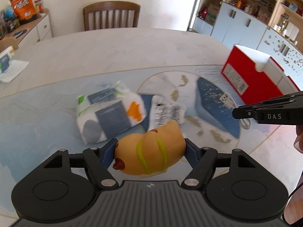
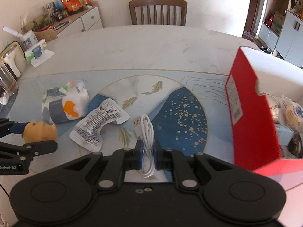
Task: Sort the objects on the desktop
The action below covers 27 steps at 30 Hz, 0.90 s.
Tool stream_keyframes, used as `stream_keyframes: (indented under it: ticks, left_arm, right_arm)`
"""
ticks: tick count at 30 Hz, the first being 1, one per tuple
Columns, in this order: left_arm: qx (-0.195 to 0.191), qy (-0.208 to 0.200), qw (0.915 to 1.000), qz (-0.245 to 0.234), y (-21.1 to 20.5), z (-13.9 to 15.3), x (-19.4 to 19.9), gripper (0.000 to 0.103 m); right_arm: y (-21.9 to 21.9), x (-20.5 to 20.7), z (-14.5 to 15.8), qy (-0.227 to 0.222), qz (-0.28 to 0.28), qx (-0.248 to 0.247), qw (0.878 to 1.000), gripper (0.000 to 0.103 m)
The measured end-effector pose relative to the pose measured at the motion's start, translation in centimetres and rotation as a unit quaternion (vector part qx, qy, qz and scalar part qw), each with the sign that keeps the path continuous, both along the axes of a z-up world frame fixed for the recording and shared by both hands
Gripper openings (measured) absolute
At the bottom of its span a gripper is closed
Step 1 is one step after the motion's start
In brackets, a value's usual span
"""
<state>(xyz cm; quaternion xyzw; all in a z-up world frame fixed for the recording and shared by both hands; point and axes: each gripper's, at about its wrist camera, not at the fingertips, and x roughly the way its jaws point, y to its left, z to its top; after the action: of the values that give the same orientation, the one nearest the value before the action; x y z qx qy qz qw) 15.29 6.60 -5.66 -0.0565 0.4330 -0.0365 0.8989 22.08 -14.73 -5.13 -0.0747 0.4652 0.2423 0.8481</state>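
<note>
My left gripper [image 1: 150,150] is shut on an orange toy with yellow-green bands [image 1: 151,149], held above the table mat; the toy also shows at the left of the right wrist view [image 2: 40,130]. My right gripper [image 2: 148,155] is shut on a coiled white USB cable [image 2: 145,132], whose plug end shows in the left wrist view [image 1: 228,100]. A tissue pack [image 1: 111,113] and a crumpled printed wrapper [image 1: 166,109] lie on the mat, also in the right wrist view as pack [image 2: 64,104] and wrapper [image 2: 98,123].
A red open box [image 2: 251,113] with several items inside stands at the right, also in the left wrist view [image 1: 251,75]. A wooden chair [image 2: 158,11] stands at the far table edge. Another tissue pack [image 2: 36,54] and jars sit at far left.
</note>
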Motion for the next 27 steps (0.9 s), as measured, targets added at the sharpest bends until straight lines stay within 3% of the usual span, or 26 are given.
stream_keyframes:
  ticks: [14, 27]
  left_arm:
    - [-0.009, -0.038, 0.9965, -0.073, -6.5, 4.0, 1.1, 0.074]
    - [-0.005, -0.066, 0.9904, -0.121, -13.8, 6.7, 4.4, 0.074]
  right_arm:
    - [-5.1, -2.1, 4.1, -0.028, -0.019, 0.017, 0.999, 0.010]
    - [-10.9, -0.8, 7.1, -0.060, -0.034, 0.037, 0.997, 0.010]
